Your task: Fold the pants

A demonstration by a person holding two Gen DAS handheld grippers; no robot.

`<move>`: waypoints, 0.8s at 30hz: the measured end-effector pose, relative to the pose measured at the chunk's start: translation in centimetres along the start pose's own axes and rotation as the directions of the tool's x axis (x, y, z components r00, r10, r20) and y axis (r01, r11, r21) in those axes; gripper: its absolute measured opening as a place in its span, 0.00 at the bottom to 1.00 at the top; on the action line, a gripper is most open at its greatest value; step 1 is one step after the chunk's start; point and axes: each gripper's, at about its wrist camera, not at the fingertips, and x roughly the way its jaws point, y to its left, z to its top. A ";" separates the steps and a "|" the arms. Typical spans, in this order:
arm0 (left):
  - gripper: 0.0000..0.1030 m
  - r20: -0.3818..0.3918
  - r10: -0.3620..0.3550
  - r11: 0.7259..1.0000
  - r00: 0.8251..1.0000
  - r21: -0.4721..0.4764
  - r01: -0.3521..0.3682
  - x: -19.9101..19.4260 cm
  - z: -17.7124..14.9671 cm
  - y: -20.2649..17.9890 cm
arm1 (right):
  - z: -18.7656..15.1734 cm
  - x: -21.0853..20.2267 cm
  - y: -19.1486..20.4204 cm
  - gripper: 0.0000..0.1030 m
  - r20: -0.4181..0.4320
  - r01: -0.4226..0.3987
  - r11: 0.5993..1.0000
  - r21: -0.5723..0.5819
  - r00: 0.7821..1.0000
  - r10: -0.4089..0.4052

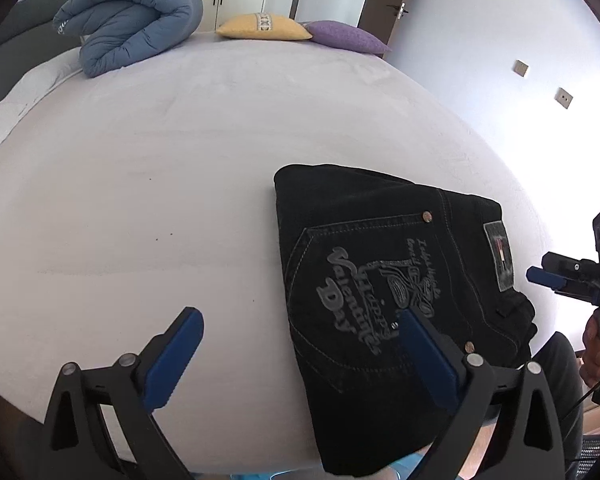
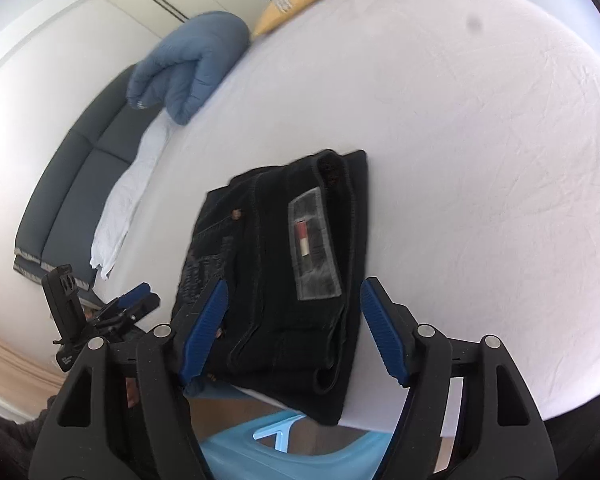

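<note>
White bed sheet (image 1: 180,160) carries the black pants (image 1: 380,264) folded compactly at its near edge, ahead of both wide-open, empty grippers, left gripper (image 1: 296,356) and right gripper (image 2: 294,328); judged nearly complete, any remaining tidying should press layers flat without dragging them over the edge.

Folded black pants (image 2: 284,280) lie on the white bed (image 2: 480,160), overhanging its near edge. Right tool (image 2: 294,328) hovers over them, blue pads spread apart, nothing gripped. Left tool (image 2: 134,302) sits left of pants; blue stool (image 2: 276,448) below them.
</note>
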 end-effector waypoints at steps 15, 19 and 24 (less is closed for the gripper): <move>0.55 -0.271 -0.137 0.990 0.953 -0.009 0.140 8.1 2.1 -3.5 | 3.4 8.4 -1.7 0.34 -0.166 -0.006 0.997 0.072 0.986 0.018; 0.37 -0.267 -0.124 0.992 0.956 -0.018 0.123 7.9 2.6 -4.1 | 3.5 8.7 0.9 0.22 -0.138 0.071 0.997 -0.038 0.988 -0.075; 0.24 -0.248 -0.118 0.993 0.962 -0.013 0.118 7.6 2.8 -4.9 | 3.4 6.7 4.0 0.16 -0.069 0.121 0.979 -0.165 0.989 -0.134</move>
